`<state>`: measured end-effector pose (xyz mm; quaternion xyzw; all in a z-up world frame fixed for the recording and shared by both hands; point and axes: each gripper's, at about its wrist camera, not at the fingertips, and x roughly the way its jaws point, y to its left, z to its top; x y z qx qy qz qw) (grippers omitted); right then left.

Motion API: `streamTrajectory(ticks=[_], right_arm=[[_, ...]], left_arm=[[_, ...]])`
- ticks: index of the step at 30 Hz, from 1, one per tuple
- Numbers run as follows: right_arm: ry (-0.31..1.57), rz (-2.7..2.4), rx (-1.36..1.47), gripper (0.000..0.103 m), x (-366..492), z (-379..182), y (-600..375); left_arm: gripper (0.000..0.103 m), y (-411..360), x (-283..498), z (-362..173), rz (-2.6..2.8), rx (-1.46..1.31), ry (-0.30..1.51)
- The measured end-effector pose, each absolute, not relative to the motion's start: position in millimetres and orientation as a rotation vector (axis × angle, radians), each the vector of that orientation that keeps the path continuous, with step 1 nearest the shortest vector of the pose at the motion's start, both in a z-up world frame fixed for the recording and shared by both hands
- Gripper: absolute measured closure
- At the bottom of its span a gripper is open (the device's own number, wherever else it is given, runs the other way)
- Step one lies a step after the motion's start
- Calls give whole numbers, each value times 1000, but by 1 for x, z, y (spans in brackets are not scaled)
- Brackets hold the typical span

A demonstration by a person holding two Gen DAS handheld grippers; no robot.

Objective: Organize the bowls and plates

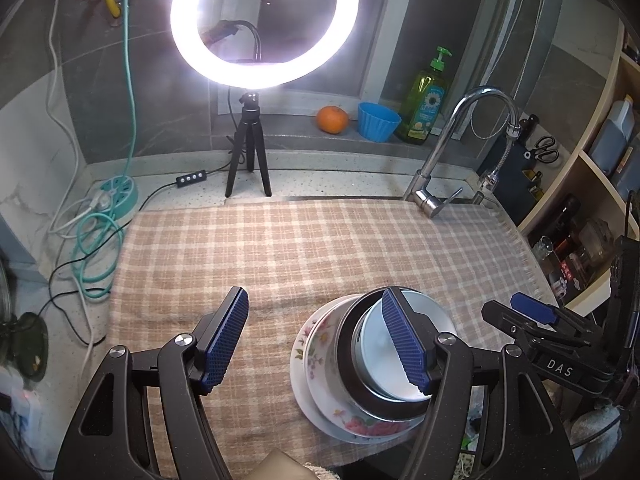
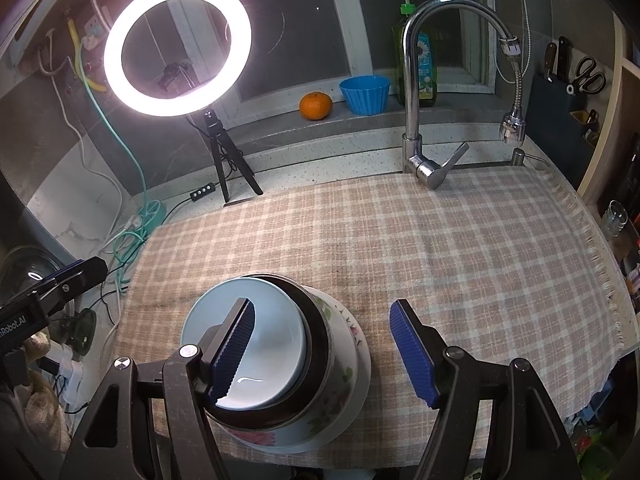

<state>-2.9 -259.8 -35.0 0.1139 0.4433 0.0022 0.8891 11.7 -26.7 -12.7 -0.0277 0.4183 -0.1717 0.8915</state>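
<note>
A stack stands near the front edge of the checked cloth: a floral plate (image 1: pixel 320 412) (image 2: pixel 344 412) at the bottom, a dark-rimmed bowl (image 1: pixel 344 344) (image 2: pixel 316 344) on it, and a pale blue bowl (image 1: pixel 380 360) (image 2: pixel 272 332) nested inside. My left gripper (image 1: pixel 316 340) is open and empty above the cloth, its right finger over the stack. My right gripper (image 2: pixel 324 352) is open and empty, its left finger over the blue bowl. Each gripper's body shows at the edge of the other's view.
The checked cloth (image 1: pixel 320 248) (image 2: pixel 460 248) covers the counter. A ring light on a tripod (image 1: pixel 248 148) (image 2: pixel 224 160), a faucet (image 1: pixel 440 168) (image 2: pixel 416 120), an orange (image 1: pixel 332 119), a blue cup (image 1: pixel 378 122) and a soap bottle (image 1: pixel 426 104) stand at the back. Cables (image 1: pixel 96 248) lie left. Shelves (image 1: pixel 592 200) stand right.
</note>
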Motion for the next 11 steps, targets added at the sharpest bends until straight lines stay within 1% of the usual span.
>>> streamTrajectory(ticks=[11], right_arm=[[929, 3, 240, 36, 1, -39, -263]], left_arm=[[34, -28, 19, -14, -352, -50, 864]])
